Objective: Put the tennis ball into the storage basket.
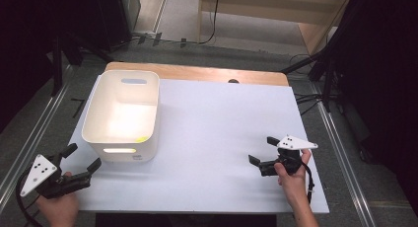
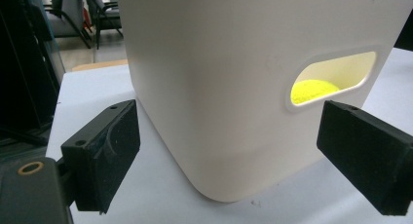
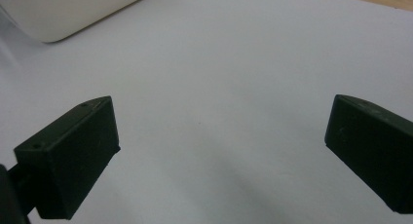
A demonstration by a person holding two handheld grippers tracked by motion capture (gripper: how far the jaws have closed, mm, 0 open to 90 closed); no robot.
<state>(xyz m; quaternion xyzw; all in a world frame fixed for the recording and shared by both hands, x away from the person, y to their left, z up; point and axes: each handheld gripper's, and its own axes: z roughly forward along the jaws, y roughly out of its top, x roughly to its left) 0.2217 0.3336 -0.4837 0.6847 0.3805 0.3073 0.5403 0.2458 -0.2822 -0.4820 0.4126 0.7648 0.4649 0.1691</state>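
Observation:
A white plastic bin (image 1: 123, 116) stands on the left part of the white table top (image 1: 222, 128). Something yellow-green (image 2: 314, 90) lies inside it, seen through the handle slot in the left gripper view and as a small yellow patch (image 1: 141, 138) from above. My left gripper (image 1: 81, 157) is open at the table's front left corner, jaws pointing at the bin's near corner (image 2: 214, 136) without touching it. My right gripper (image 1: 262, 150) is open low over the bare table at the front right, with nothing between its fingers (image 3: 73, 156).
A wooden strip (image 1: 197, 71) runs along the table's far edge. Metal rails (image 1: 29, 138) flank the table on both sides, and black stands and cables crowd the floor at the far right (image 1: 320, 84). The bin's corner (image 3: 63, 14) shows far off in the right gripper view.

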